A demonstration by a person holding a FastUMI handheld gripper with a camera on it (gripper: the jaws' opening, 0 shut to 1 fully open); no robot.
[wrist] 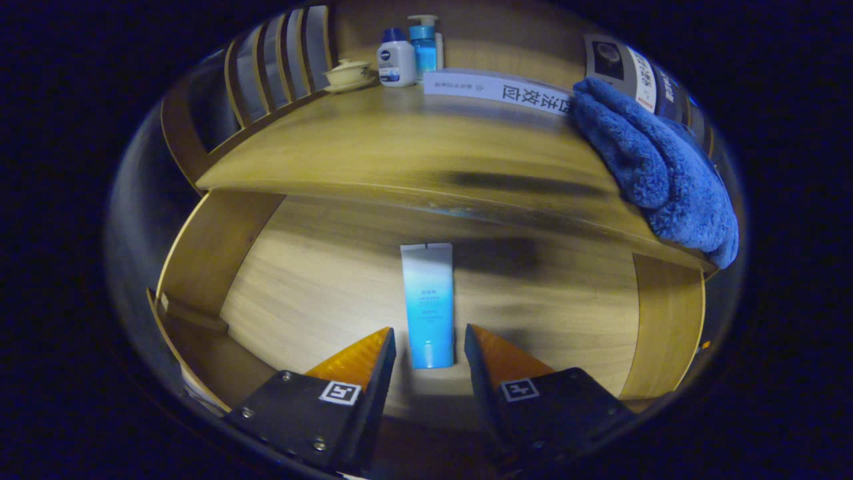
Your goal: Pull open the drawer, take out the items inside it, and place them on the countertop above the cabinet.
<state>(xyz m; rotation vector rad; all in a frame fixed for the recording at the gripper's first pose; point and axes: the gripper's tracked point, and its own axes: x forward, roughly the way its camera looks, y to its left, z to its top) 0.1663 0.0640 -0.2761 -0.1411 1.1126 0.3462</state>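
We see the tube (pixel 427 303) flat on the open drawer (pixel 313 280) floor, its cap end between the gripper (pixel 430 347) fingers, which are spread wide, holding nothing. We judge it light, soft, slick; grip mid-body. Drawer's far part hidden under countertop (pixel 373 147); label unreadable.

Dim booth — wooden cabinet (pixel 220 240), slatted side rail (pixel 280 60).

We see our gripper (pixel 426 347) as two wedge-shaped fingers (pixel 363 360) tapering to narrow tips ahead, with flat inner faces. Behind each wedge sits a dark, matte mounting block (pixel 300 417) fastened with small round screws. Each block carries a square black-and-white fiducial marker (pixel 340 393) near its front edge.
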